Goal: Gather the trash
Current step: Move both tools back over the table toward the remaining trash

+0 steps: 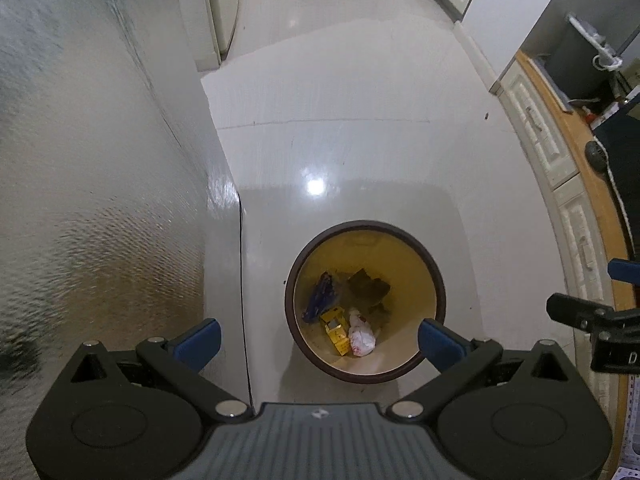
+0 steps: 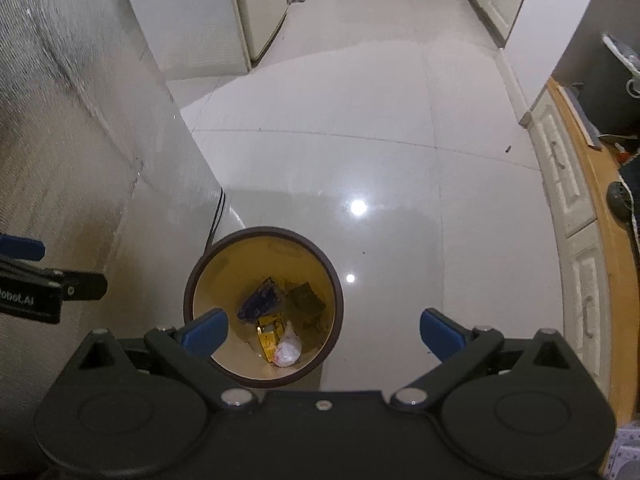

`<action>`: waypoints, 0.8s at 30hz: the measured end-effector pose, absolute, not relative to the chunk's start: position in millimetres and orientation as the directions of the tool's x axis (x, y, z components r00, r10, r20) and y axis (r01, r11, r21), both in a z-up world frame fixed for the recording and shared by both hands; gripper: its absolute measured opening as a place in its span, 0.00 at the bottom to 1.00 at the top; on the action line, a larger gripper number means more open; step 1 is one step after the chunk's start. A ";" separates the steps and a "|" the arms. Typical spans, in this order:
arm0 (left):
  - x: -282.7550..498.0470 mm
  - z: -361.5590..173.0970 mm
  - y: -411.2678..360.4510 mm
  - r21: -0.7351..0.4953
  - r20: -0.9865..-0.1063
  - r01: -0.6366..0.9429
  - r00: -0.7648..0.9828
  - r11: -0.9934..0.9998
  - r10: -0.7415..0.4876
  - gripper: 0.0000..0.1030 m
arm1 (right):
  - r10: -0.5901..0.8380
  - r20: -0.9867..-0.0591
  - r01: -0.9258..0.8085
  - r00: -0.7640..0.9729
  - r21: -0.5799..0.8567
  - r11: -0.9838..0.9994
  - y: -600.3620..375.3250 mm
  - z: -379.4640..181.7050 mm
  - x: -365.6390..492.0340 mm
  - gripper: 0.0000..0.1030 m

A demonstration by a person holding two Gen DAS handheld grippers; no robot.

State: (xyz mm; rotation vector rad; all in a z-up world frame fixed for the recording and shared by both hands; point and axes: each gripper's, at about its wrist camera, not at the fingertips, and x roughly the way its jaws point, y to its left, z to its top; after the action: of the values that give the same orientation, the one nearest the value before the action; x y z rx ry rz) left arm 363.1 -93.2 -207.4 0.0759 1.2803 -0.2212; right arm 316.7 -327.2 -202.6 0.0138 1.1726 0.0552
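Note:
A round trash bin [image 1: 434, 276] with a dark rim and yellow inside stands on the pale floor below both grippers; it also shows in the right wrist view [image 2: 200, 268]. Inside lie a blue wrapper [image 1: 322, 294], a yellow box [image 1: 336, 330], a white crumpled piece [image 1: 361, 334] and a dark scrap [image 1: 368, 284]. My left gripper [image 1: 320, 340] is open and empty, high above the bin. My right gripper [image 2: 324, 332] is open and empty, above the bin's right side.
A grey textured wall panel [image 1: 100, 160] runs along the left with a thin black cable [image 1: 242, 280] at its edge. White drawers [image 1: 540, 136] under a wooden counter edge [image 1: 576, 148] curve along the right. Open tiled floor [image 1: 340, 120] stretches ahead.

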 end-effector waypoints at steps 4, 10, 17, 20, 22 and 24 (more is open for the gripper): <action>352.3 -187.6 -92.6 -0.076 -0.941 0.206 0.310 0.975 -0.139 1.00 | 0.055 -0.903 -0.012 0.425 0.055 0.998 -331.7 -186.0 306.2 1.00; 337.7 -160.5 -93.1 -0.100 -0.905 0.216 0.387 0.971 -0.179 1.00 | 0.047 -0.869 0.015 0.492 0.062 0.998 -337.5 -160.5 290.1 1.00; 320.3 -120.2 -96.6 -0.110 -0.833 0.237 0.508 0.965 -0.220 1.00 | 0.032 -0.783 0.042 0.621 0.074 0.996 -346.3 -117.7 269.6 1.00; 313.7 -102.8 -94.7 -0.122 -0.793 0.241 0.559 0.963 -0.240 1.00 | 0.013 -0.735 0.060 0.678 0.073 0.996 -348.7 -99.4 260.9 1.00; 309.1 -90.0 -94.4 -0.109 -0.767 0.239 0.597 0.965 -0.234 1.00 | 0.014 -0.703 0.068 0.711 0.089 0.994 -350.6 -88.2 256.1 1.00; 304.5 -76.5 -92.2 -0.106 -0.734 0.230 0.638 0.967 -0.232 1.00 | 0.014 -0.674 0.068 0.738 0.095 0.993 -349.7 -78.1 251.0 1.00</action>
State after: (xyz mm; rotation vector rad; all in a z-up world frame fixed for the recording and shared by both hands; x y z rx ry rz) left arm 304.5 -92.2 -76.5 -0.0030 0.8380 -0.2639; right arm 251.0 -349.7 -78.1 0.1166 0.7401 -0.0299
